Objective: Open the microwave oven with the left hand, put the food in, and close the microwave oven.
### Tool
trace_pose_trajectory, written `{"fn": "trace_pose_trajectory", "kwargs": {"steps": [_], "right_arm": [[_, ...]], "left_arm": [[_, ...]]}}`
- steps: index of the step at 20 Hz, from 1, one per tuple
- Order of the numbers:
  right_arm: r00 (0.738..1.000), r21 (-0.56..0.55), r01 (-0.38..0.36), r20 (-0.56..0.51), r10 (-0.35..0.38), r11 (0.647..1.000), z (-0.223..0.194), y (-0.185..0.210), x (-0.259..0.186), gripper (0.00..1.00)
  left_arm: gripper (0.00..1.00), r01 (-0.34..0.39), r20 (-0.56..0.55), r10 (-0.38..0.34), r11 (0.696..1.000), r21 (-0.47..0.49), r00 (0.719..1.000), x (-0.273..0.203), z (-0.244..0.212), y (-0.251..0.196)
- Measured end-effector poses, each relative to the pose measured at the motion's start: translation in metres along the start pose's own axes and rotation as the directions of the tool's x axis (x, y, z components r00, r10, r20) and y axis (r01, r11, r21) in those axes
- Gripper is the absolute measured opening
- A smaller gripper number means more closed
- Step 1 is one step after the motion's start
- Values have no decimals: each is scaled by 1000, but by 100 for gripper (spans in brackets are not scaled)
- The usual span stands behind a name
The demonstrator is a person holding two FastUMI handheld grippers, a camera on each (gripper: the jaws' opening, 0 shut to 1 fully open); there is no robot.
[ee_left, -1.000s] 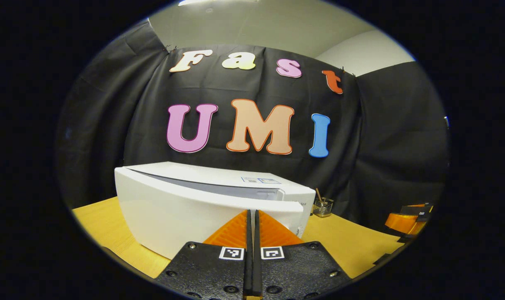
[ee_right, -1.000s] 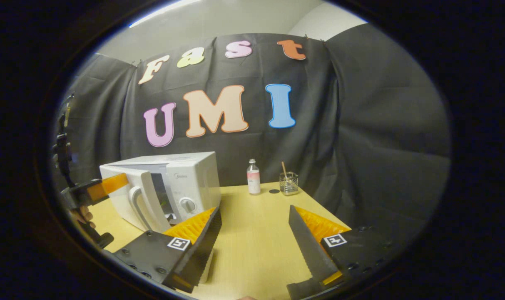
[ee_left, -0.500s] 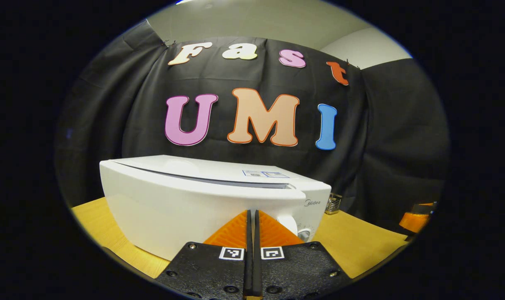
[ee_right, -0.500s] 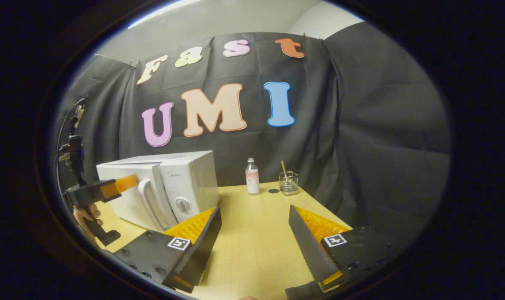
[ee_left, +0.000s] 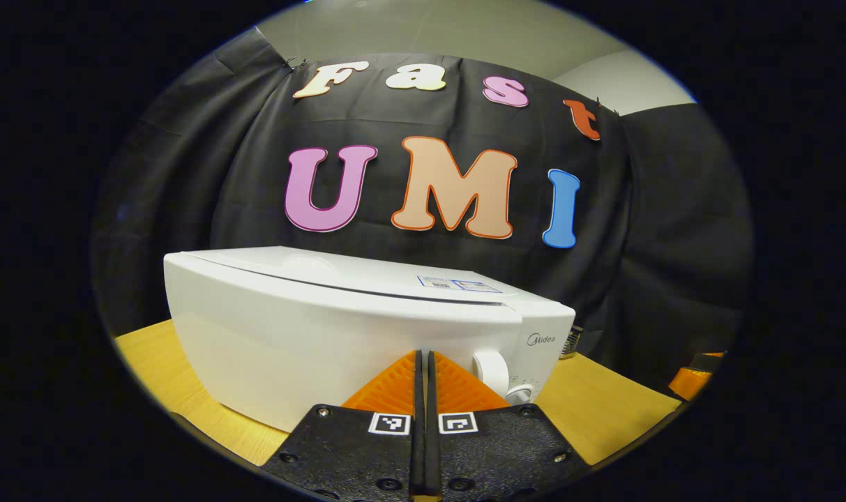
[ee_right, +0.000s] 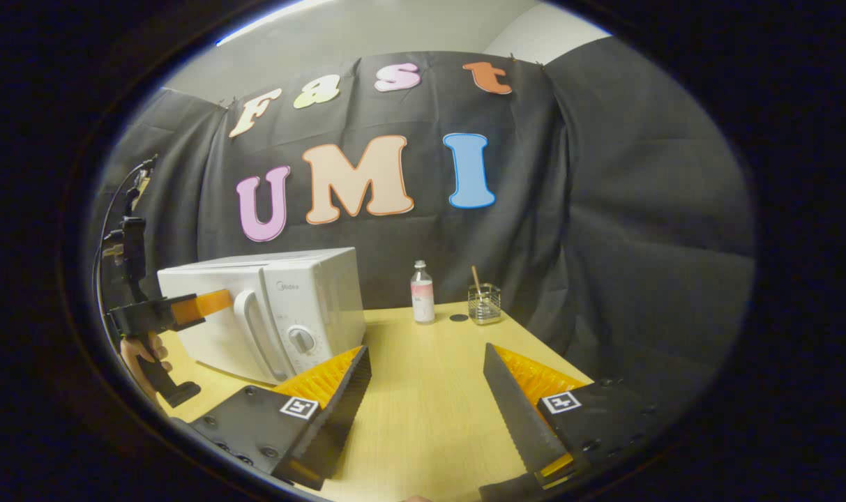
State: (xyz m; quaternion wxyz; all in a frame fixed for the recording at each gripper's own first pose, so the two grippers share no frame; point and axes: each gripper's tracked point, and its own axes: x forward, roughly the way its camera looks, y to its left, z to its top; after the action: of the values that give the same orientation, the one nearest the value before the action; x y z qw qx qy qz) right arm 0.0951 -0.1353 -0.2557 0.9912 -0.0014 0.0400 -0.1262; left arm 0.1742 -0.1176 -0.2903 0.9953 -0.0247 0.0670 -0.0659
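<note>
In the left gripper view, the left gripper has its 2 fingers pressed flat together with nothing between them, tips against the door of the microwave. Clenched like that, the pair makes 1 blunt pusher, which suits shoving a panel better than a spread pair would. The tips sit toward the handle side of the door, far from the hinge, where a push likely takes the least effort.

In the right gripper view, the right gripper hangs over the table with its fingers spread wide and nothing in them. It looks parked well aside from the microwave, probably to leave the door's path free.

Farther left in that view, a hand holds the left gripper level against the door beside the handle. The door looks flush with the front, or very nearly so; only a thin seam shows along its top. The food cannot be seen, and by the task it is presumably inside the microwave.

At the back of the table stand a bottle and a wire cup, clear of the work.
</note>
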Motion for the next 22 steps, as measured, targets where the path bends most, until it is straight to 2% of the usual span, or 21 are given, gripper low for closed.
{"fn": "trace_pose_trajectory", "kwargs": {"steps": [1,10,11,12,13,18,20,22], "right_arm": [[1000,3,-1,-7,1,1000,-3,-1,1,92],[1000,7,9,-10,-9,1000,-6,-9,6,92],[1000,7,12,-7,-12,1000,-5,-10,6,92],[1000,1,10,-6,-10,1000,-5,-9,6,92],[1000,-3,10,-5,-10,1000,-6,-8,5,100],[1000,-2,-13,11,13,1000,2,2,-2,100],[1000,-11,-21,14,21,1000,3,6,-5,100],[999,-17,-30,22,30,999,6,11,-8,100]], "left_arm": [[1,-7,-7,7,1000,9,1000,-1,-2,0],[1,-37,25,36,999,33,999,4,5,2],[1,-48,-31,49,998,26,998,4,-6,4],[1,-53,1,53,998,19,999,3,-1,3],[1,-47,23,46,999,23,999,4,7,0],[1,-70,-30,70,997,28,997,-1,-1,3],[1,-65,-30,66,998,15,997,-16,5,6],[1,-105,-3,106,994,43,994,-40,17,21]]}}
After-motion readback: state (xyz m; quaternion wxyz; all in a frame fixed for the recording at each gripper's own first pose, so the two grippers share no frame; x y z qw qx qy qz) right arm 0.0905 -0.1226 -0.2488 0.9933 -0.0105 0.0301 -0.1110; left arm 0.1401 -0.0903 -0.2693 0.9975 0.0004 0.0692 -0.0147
